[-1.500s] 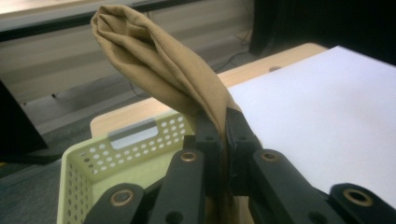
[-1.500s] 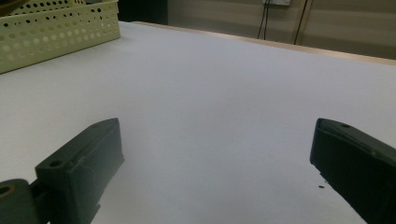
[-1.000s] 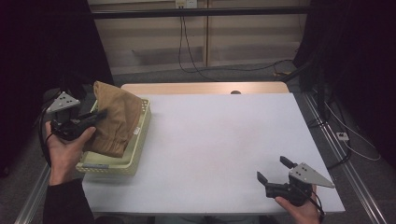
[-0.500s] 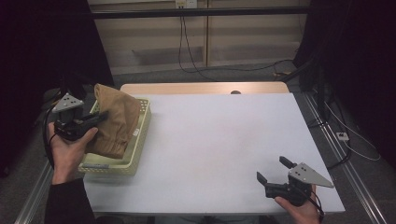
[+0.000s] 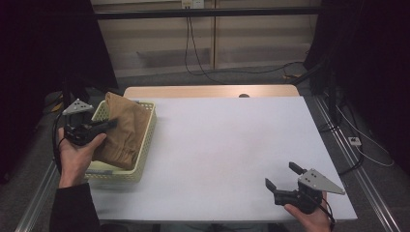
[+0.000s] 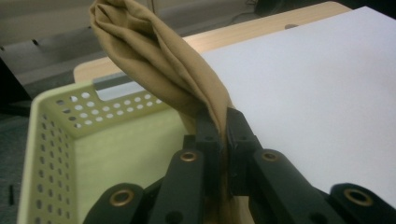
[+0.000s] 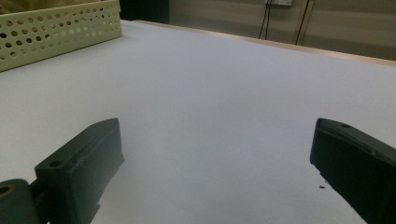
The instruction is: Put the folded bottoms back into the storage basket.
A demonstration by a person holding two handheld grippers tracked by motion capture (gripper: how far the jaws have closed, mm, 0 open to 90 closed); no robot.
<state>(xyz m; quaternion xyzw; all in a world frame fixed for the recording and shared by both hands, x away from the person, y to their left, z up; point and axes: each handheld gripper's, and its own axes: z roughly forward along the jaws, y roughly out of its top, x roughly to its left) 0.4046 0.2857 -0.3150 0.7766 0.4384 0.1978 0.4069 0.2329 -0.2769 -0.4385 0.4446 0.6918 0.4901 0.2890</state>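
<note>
A tan cloth (image 5: pixel 124 131) lies bunched in a pale yellow perforated basket (image 5: pixel 145 140) at the table's left edge. My left gripper (image 5: pixel 112 124) is shut on a fold of that cloth; in the left gripper view the tan cloth (image 6: pixel 154 51) rises from between the closed jaws above the basket (image 6: pixel 56 126). Down at the front right corner my right gripper (image 5: pixel 283 175) stands open just over the white tabletop (image 5: pixel 227 145), nothing between its fingers (image 7: pixel 79 163).
The white table surface (image 7: pixel 210 84) stretches from the basket (image 7: pixel 51 28) to the right gripper. A wooden strip (image 5: pixel 208 92) runs along the far edge. Cables (image 5: pixel 358 140) trail on the floor at the right.
The left gripper, still shut on the cloth, has drawn back toward the left, pulling the fold over the basket. The right gripper has stayed in place.
</note>
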